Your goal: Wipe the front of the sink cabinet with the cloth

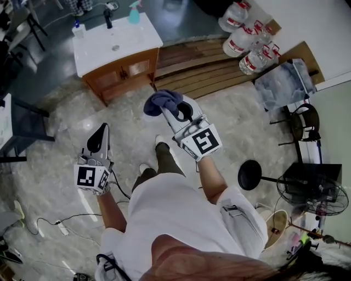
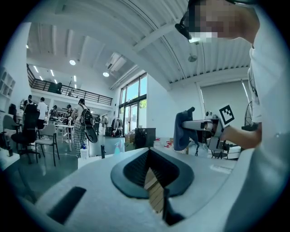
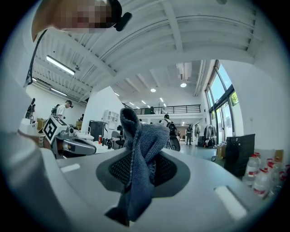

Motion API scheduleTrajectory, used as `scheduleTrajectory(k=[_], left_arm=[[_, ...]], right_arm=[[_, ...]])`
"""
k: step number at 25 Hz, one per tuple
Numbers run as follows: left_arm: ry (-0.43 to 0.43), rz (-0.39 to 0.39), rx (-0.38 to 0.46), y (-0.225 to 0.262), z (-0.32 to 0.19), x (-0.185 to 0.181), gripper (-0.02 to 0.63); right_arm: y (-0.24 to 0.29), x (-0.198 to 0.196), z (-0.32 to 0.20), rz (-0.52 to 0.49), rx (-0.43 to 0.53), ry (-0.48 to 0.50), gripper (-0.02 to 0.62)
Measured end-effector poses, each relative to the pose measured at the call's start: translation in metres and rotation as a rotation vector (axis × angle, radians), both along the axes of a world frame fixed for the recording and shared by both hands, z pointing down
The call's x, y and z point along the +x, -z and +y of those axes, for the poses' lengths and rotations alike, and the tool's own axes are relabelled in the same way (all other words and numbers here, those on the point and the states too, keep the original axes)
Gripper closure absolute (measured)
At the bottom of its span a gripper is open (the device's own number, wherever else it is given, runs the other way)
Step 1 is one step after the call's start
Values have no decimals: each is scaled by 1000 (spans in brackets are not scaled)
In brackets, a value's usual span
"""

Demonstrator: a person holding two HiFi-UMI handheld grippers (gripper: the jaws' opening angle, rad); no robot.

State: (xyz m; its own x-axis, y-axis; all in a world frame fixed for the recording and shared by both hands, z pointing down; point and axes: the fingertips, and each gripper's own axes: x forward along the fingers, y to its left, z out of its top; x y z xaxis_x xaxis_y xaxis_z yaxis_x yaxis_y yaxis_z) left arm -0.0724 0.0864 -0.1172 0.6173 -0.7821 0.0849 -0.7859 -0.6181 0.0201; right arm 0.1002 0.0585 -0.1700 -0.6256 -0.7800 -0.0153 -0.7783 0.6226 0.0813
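Note:
The sink cabinet (image 1: 122, 68), brown wood under a white top with a basin, stands on the floor well ahead of me at the upper left. A bunched blue cloth (image 1: 163, 101) sticks out of my right gripper (image 1: 169, 111), which is shut on it and held in the air short of the cabinet's right corner. In the right gripper view the cloth (image 3: 138, 154) hangs between the jaws. My left gripper (image 1: 103, 130) is lower left, shut and empty, pointing toward the cabinet. In the left gripper view the cloth (image 2: 183, 131) shows to the right.
A teal spray bottle (image 1: 134, 12) and a faucet (image 1: 108, 19) stand on the sink top. Wooden planks (image 1: 203, 66) lie right of the cabinet, with water jugs (image 1: 247, 38) beyond. A fan (image 1: 312, 192), a round black stool (image 1: 249, 174) and a chair (image 1: 304, 123) stand at the right. Cables (image 1: 60, 225) trail on the floor.

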Motion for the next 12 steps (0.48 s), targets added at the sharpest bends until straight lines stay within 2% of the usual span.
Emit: scheduleTrajectory(k=[12], left_arm=[[16, -7, 3, 4, -12, -7, 601]], right_arm=[[-3, -13, -16, -7, -9, 28, 495]])
